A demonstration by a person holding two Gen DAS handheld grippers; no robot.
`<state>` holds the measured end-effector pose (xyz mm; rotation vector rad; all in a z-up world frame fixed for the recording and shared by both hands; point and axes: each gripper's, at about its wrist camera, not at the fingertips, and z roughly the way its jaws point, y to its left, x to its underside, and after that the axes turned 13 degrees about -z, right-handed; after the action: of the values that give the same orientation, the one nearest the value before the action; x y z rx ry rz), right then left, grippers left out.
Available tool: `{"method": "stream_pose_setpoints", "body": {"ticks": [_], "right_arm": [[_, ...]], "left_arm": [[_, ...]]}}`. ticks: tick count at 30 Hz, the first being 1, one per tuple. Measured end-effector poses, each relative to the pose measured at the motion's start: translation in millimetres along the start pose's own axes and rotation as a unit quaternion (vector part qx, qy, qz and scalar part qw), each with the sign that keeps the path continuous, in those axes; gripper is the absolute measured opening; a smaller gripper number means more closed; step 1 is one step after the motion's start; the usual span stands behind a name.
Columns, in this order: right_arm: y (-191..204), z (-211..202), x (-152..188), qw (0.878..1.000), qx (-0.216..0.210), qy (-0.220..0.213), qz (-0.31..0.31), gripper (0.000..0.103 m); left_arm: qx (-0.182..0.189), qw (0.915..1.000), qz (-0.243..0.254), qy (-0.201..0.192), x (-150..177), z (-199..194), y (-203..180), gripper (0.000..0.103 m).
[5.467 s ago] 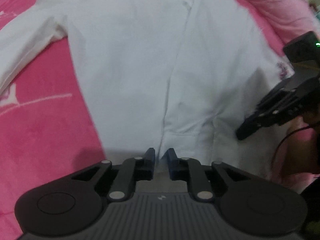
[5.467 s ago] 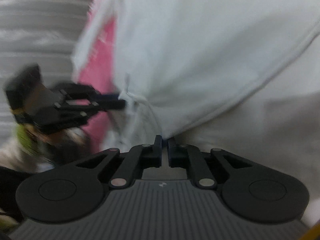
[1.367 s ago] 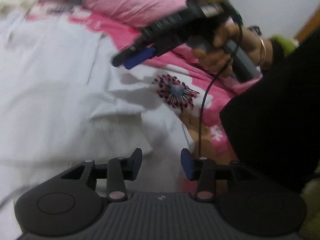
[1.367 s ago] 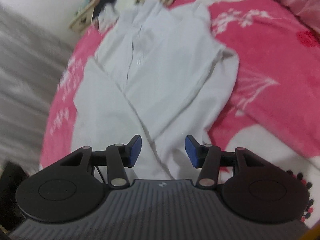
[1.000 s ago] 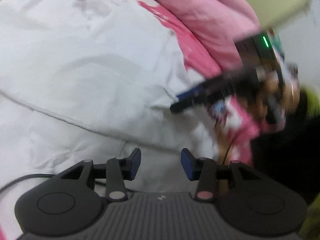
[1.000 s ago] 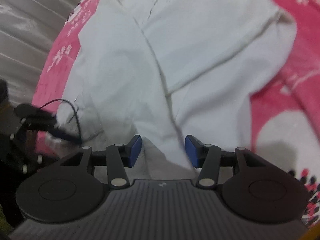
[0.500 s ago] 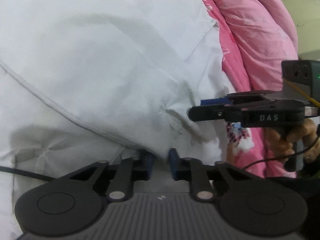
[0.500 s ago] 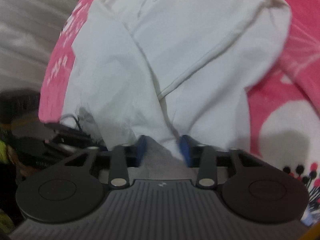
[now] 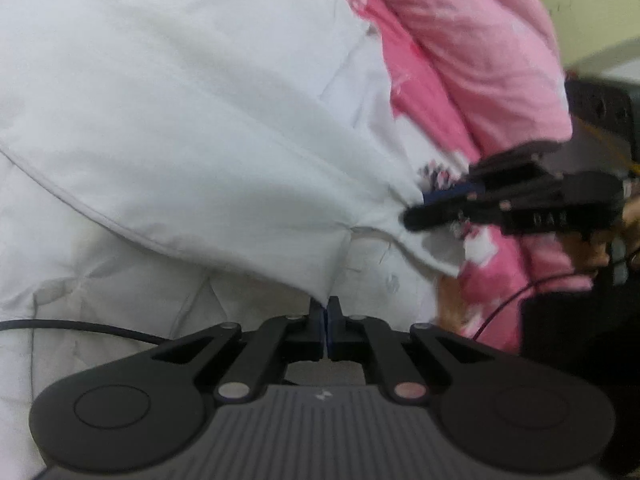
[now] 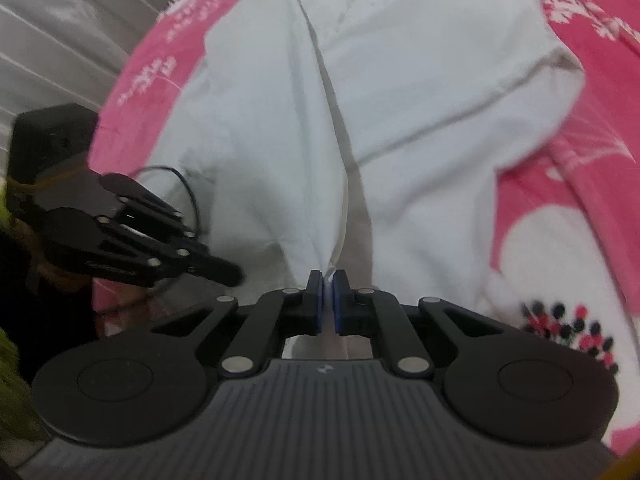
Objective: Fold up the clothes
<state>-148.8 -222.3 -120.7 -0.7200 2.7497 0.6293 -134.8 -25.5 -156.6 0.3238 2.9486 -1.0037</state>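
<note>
the white shirt (image 10: 400,92) is spread out on the pink bedspread (image 10: 592,92), pink duvet (image 9: 472,52) bunched at the far side. the left gripper (image 9: 325,312) and the right gripper (image 10: 327,284) have both just squeezed together, each pinching a bit of the shirt's near edge, cloth pulled up into little peaks.

Blurred white letters, perhaps "DAS", on the right gripper (image 9: 440,204)
</note>
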Motion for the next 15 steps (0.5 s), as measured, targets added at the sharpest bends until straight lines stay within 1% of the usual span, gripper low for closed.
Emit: {"method": "stream_pose_setpoints", "body": {"ticks": [2,4,5,6,7,8,9,11,12,13,15], "right_arm": [[-5.1,11.1,3.0,1.000,0.013,0.009,0.005,0.007],[-8.5,24.1,3.8,0.999,0.021,0.027,0.009,0.008],[-9.7,30.0,3.8,0.999,0.024,0.037,0.010,0.009],[-10.3,31.5,3.1,0.999,0.028,0.042,0.009,0.010],[-10.0,26.2,1.3,0.999,0.033,0.041,0.003,0.013],[-9.7,21.0,-0.4,0.999,0.037,0.039,-0.002,0.015],[-9.6,13.8,-3.1,0.998,0.042,0.037,-0.009,0.018],[-9.6,-5.6,-12.0,0.998,0.052,0.031,-0.031,0.021],[-10.0,-14.5,-19.1,0.997,0.057,0.027,-0.043,0.023],[-10.3,-24.4,-27.7,0.996,0.061,0.017,-0.055,0.025],[-10.4,-40.7,-49.1,0.995,0.062,-0.008,-0.077,0.027]], "left_arm": [[-0.017,0.9997,0.011,0.010,2.8,8.0,0.3,0.009],[-0.024,0.9994,0.020,0.017,5.8,8.5,1.2,0.009],[-0.022,0.9993,0.025,0.017,6.2,3.4,1.8,0.015],[-0.018,0.9993,0.030,0.013,5.6,-4.7,3.7,0.018],[-0.013,0.9993,0.035,0.006,4.8,-14.4,6.2,0.026],[-0.011,0.9990,0.041,-0.012,3.1,-28.8,10.8,0.031],[-0.011,0.9984,0.046,-0.030,1.0,-43.7,16.5,0.032],[-0.029,0.9952,0.052,-0.077,-5.7,-75.9,34.4,0.034],[-0.045,0.9921,0.055,-0.103,-10.1,-91.3,43.8,0.034],[-0.083,0.9858,0.055,-0.136,-17.2,-104.9,54.7,0.034],[-0.158,0.9679,0.051,-0.189,-30.6,-124.9,76.0,0.035]]}}
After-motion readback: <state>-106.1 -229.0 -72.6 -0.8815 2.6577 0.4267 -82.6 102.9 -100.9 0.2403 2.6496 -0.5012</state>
